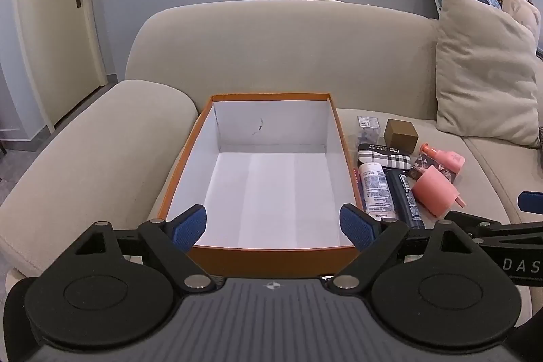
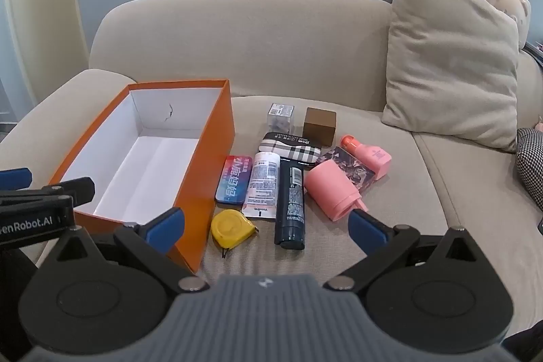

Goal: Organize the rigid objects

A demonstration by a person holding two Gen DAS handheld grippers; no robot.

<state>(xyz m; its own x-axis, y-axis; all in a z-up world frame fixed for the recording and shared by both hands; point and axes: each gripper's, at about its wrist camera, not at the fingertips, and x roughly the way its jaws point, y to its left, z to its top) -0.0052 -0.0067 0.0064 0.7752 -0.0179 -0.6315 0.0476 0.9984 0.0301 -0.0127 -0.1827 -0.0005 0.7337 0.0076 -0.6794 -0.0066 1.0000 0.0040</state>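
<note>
Blue-padded, the left gripper [image 1: 273, 226] and right gripper [image 2: 266, 228] tilted downward, jaws spread wide, holding nothing. At ten o'clock of the right one sat the orange cardboard box [image 2: 217, 141]; smooth tubes, tins and a yellow tape measure [image 2: 232, 228] lay at twelve.

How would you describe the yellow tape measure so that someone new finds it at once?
Find the orange box on the beige sofa. At its near corner, beside the cluster of bottles, lies the yellow tape measure. It is the only yellow thing, small and rounded, nearest the camera.
</note>
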